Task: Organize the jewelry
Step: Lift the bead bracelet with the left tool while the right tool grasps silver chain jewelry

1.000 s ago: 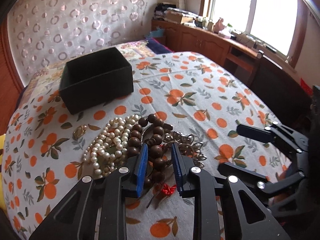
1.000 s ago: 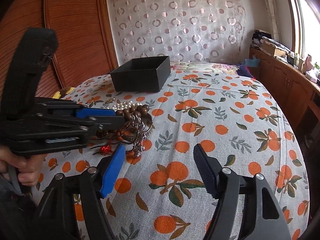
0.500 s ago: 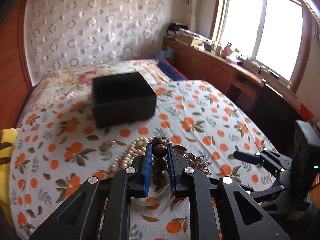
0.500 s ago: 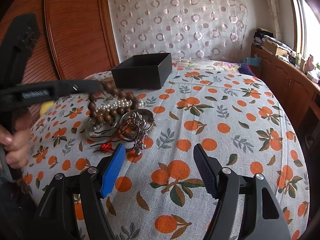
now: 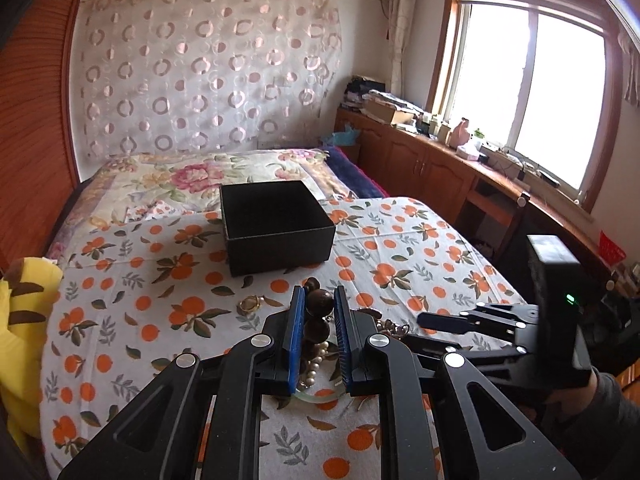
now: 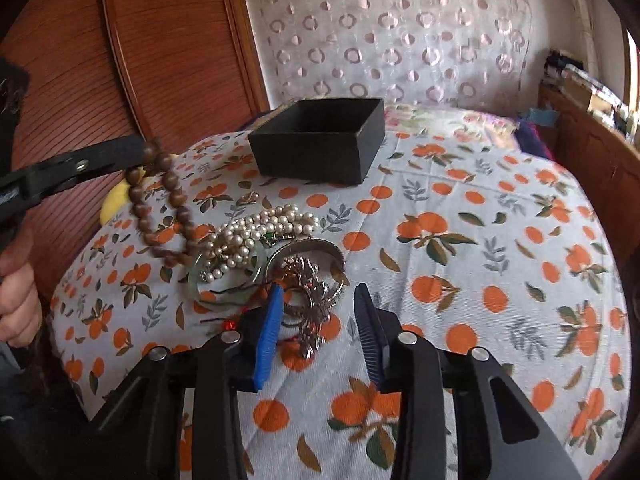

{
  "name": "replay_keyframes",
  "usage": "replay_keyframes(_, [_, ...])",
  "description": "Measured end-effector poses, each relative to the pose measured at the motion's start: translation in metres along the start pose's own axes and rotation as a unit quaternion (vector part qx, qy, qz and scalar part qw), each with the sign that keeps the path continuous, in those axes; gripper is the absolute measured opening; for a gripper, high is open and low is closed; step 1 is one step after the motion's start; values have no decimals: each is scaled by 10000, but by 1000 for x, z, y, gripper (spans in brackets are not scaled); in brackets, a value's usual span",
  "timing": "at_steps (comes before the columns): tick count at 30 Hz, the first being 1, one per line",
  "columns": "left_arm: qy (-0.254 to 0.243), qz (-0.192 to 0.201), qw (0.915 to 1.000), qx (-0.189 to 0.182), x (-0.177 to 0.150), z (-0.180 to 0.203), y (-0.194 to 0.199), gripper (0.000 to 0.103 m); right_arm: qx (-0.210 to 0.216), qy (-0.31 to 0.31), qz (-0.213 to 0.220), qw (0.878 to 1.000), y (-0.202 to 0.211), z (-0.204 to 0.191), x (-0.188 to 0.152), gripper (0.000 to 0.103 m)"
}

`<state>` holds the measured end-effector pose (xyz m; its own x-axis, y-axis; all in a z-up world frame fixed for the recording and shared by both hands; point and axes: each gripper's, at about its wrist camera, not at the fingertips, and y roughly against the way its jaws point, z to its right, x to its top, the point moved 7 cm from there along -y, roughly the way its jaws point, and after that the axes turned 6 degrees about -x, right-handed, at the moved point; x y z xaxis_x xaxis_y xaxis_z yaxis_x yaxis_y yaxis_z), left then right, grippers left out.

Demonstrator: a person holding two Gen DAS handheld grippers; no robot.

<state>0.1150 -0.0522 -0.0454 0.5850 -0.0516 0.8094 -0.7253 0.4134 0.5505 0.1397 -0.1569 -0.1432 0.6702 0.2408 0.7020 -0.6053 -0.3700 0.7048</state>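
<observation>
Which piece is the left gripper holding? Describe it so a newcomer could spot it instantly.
Start at the black open box on the orange-print bedspread; the jewelry pile lies in front of it. Up and to the pile's left, the left gripper is shut on a wooden bead bracelet dangling in a loop. Its large, matte brown beads set it apart from the small white pearl strands and the silver bangle.

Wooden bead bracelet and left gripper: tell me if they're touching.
Touching. The left wrist view shows the left gripper clamped on the wooden bead bracelet, blue pads pressing a bead.

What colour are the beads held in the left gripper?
Dark brown, wood-like beads, hanging from the left gripper; clearest in the right wrist view.
</observation>
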Motion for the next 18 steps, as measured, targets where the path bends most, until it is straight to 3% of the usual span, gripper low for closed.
replay_keyframes(12, [108, 6, 9999, -34, -10, -9, 4, 14, 421, -216, -410, 9980, -22, 1, -2, 37])
replay_keyframes(16, [154, 4, 9999, -42, -14, -11, 3, 14, 483, -195, -405, 9978, -20, 1, -2, 19])
replay_keyframes(18, [164, 3, 9999, -33, -15, -13, 3, 14, 514, -190, -360, 9978, -18, 3, -1, 16])
